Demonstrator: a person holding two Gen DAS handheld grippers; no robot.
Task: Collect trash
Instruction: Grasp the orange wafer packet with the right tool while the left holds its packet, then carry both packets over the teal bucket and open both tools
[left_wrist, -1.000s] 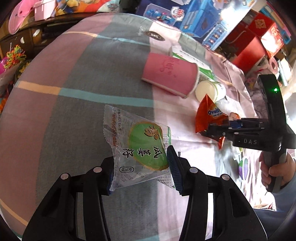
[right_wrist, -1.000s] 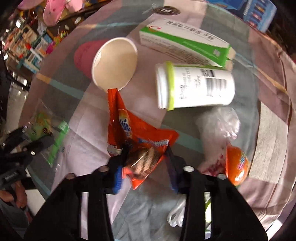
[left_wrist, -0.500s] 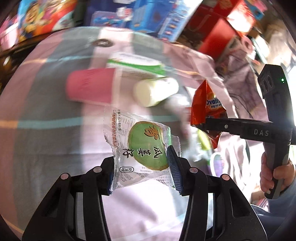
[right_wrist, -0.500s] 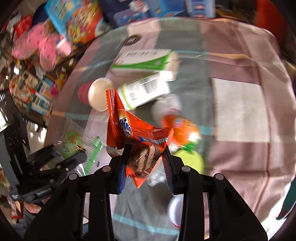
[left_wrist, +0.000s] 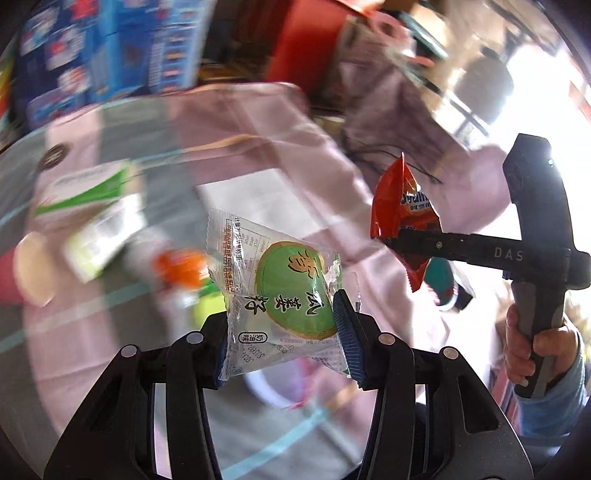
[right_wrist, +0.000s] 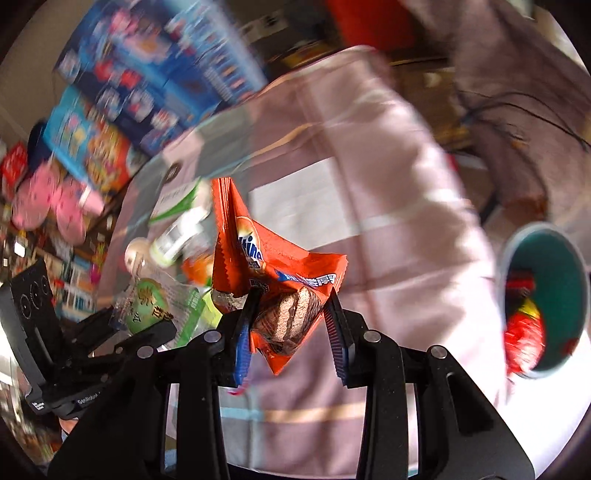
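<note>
1. Between the jaws of the left gripper (left_wrist: 282, 332), a clear snack packet with a green disc (left_wrist: 284, 295) is pinched at both side edges and hangs clear of the worktop.
2. Between the jaws of the right gripper (right_wrist: 291, 332), an orange wafer wrapper (right_wrist: 275, 266) is clamped near its lower end, its torn top standing upward.
3. Just outside, each camera catches the other gripper alongside, carrying its wrapper in the air.
4. Below lies the checked pink-and-grey cloth (right_wrist: 388, 192) on the worktop; blurred litter, among it a green-and-white carton (left_wrist: 88, 188), remains on it.
5. Off the cloth's right edge stands a teal bin (right_wrist: 554, 266) with red wrappers inside.
</note>
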